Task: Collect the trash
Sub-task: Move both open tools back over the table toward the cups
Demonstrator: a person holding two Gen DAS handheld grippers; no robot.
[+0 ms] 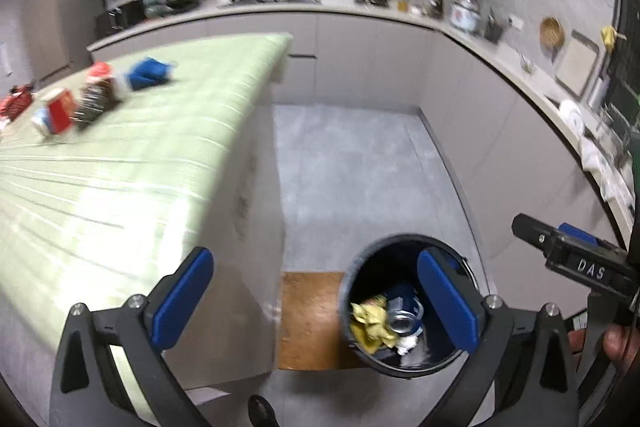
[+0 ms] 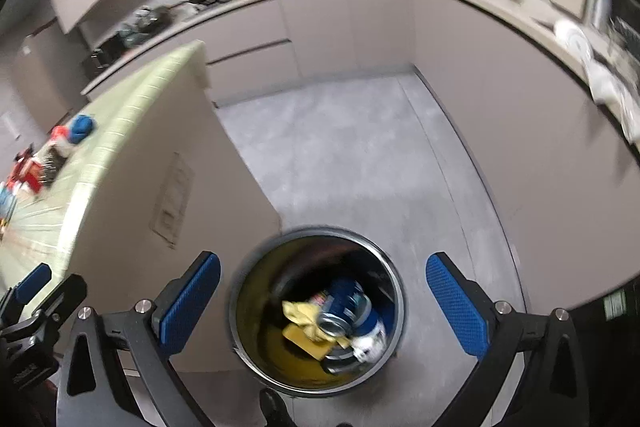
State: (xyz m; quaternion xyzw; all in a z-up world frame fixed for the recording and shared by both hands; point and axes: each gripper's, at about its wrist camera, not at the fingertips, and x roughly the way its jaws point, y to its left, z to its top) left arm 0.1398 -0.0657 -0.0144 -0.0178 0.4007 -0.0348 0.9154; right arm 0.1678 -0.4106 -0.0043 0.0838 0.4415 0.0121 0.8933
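Blue pads line both fingers of each of the two grippers, and both tools hang with their jaws spread wide and nothing between them. The left gripper (image 1: pixel 316 303) hovers over the edge of the green-striped table (image 1: pixel 132 163) and the grey floor (image 1: pixel 352 167), its right finger overlapping the rim of the one black trash bin (image 1: pixel 362 267) below. The right gripper (image 2: pixel 323 301) looks almost straight down into that same bin (image 2: pixel 394 281), which sits on the floor between its two fingers in the picture. Inside the bin lie at least four pieces of trash: one crushed blue can (image 2: pixel 346 307) with its silver end showing, one crumpled yellow paper (image 2: pixel 302 315), one flat yellow piece (image 2: pixel 306 341) beneath it, and one small white scrap (image 2: pixel 366 345). On the table, well apart from the bin, a blurred row of items remains: one blue crumpled object (image 1: pixel 149 73), one dark packet (image 1: pixel 97 101) with a red and white top, one red box (image 1: pixel 60 115) and one red item (image 1: pixel 15 103) at the far left edge; the blur keeps finer detail from being told. One brown mat (image 1: pixel 310 319) lies on the floor just beside the bin. The right gripper (image 1: pixel 576 259) also shows at the left camera's right edge.
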